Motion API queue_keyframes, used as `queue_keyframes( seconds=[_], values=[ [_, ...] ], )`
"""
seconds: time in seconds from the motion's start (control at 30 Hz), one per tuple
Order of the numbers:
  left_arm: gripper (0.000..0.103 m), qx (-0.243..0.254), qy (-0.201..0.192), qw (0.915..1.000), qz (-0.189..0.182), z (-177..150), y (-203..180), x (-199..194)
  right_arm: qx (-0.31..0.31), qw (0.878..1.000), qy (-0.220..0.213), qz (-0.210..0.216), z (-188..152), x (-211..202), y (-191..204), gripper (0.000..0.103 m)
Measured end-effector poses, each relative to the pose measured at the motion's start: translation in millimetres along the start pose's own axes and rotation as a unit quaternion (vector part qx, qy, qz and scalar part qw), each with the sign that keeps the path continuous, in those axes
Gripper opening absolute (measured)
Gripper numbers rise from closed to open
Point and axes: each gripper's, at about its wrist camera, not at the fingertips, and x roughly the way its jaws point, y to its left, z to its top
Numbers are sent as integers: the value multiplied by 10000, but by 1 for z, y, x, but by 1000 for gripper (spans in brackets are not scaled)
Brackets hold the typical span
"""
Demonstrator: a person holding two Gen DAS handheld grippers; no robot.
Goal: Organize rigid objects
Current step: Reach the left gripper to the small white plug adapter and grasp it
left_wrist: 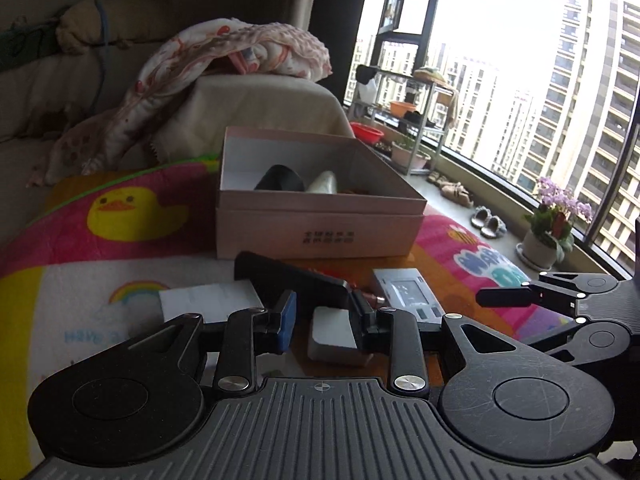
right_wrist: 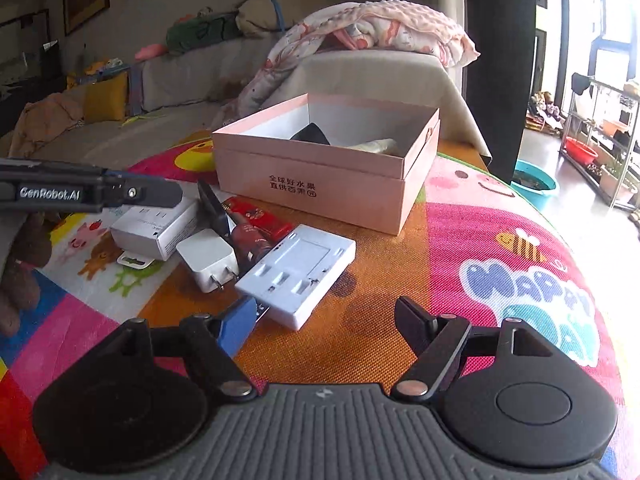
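An open pink cardboard box (left_wrist: 320,232) (right_wrist: 320,188) stands on the colourful mat, holding a dark object (left_wrist: 280,179) and a pale one (left_wrist: 326,183). In front of it lie a flat black slab (left_wrist: 292,280) (right_wrist: 214,208), a white plug charger (right_wrist: 210,260) (left_wrist: 332,336), a red packet (right_wrist: 256,220), a white flat device (right_wrist: 300,272) (left_wrist: 408,296) and a small white carton (right_wrist: 156,226) (left_wrist: 208,304). My left gripper (left_wrist: 324,316) is closed on the near end of the black slab, above the charger. My right gripper (right_wrist: 328,324) is open and empty, just before the white device.
The mat (right_wrist: 460,240) covers a table whose right edge falls off toward the floor. A sofa with blankets (right_wrist: 360,28) is behind the box. A window ledge with a flower pot (left_wrist: 548,232) and slippers is at the right. A teal basin (right_wrist: 536,184) sits on the floor.
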Motion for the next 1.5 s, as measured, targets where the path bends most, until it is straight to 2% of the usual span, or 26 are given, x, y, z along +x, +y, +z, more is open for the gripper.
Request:
queue_keyframes(
  seconds=[0.07, 0.17, 0.27, 0.37, 0.47, 0.6, 0.67, 0.73, 0.83, 0.97, 1.07, 1.17, 1.27, 1.3, 1.33, 1.4, 1.43, 1.5],
  values=[
    [32, 53, -70, 9998, 158, -3, -5, -1, 5, 10000, -53, -67, -2, -3, 1, 77],
    [32, 49, -285, 9974, 653, 1, 0, -6, 166, 9998, -31, -72, -2, -2, -4, 77],
    [32, -503, -318, 9927, 1047, 8, 24, -9, 355, 9993, 14, -66, -2, 1, -10, 78],
    [32, -1139, -296, 9843, 1318, 7, 53, -12, 455, 9989, 31, -66, -2, 2, -13, 79],
    [32, -1474, -252, 9820, 1151, 4, 69, -16, 499, 9987, 48, -96, -3, 2, -14, 79],
    [32, -871, -339, 9938, 594, 14, 46, -18, 491, 9986, 133, -115, -2, 5, -13, 79],
    [32, -960, -146, 9951, 205, 21, 36, -9, 476, 9987, 149, -131, -2, 5, -13, 79],
    [32, -1223, 114, 9924, 13, 28, 30, 6, 469, 9987, 160, -141, -2, 5, -12, 79],
    [32, -1456, 387, 9885, 130, 35, 24, 30, 463, 9987, 161, -156, -2, 5, -12, 79],
    [32, -1406, 513, 9875, 492, 36, 23, 51, 484, 9986, 162, -144, -3, 5, -13, 79],
    [43, -1105, 422, 9919, 461, 30, 19, 49, 508, 9985, 151, -126, -3, 5, -14, 79],
    [43, -840, 354, 9951, 392, 24, 14, 38, 527, 9984, 155, -116, -3, 5, -14, 79],
    [43, -786, 400, 9950, 468, 19, 16, 26, 533, 9984, 151, -113, -3, 5, -14, 79],
    [42, -718, 445, 9949, 545, 16, 16, 22, 535, 9984, 147, -111, -3, 5, -15, 79],
    [35, -607, 519, 9946, 657, 13, 16, 20, 540, 9984, 145, -109, -3, 4, -15, 79],
    [31, -347, 492, 9946, 848, 8, 14, 11, 546, 9983, 148, -107, -2, 5, -15, 79],
    [31, -347, 482, 9947, 839, 7, 15, 7, 544, 9984, 148, -108, -2, 5, -15, 79],
    [33, -522, 424, 9967, 450, 5, 20, -1, 542, 9984, 151, -110, -2, 5, -15, 79]
  ],
)
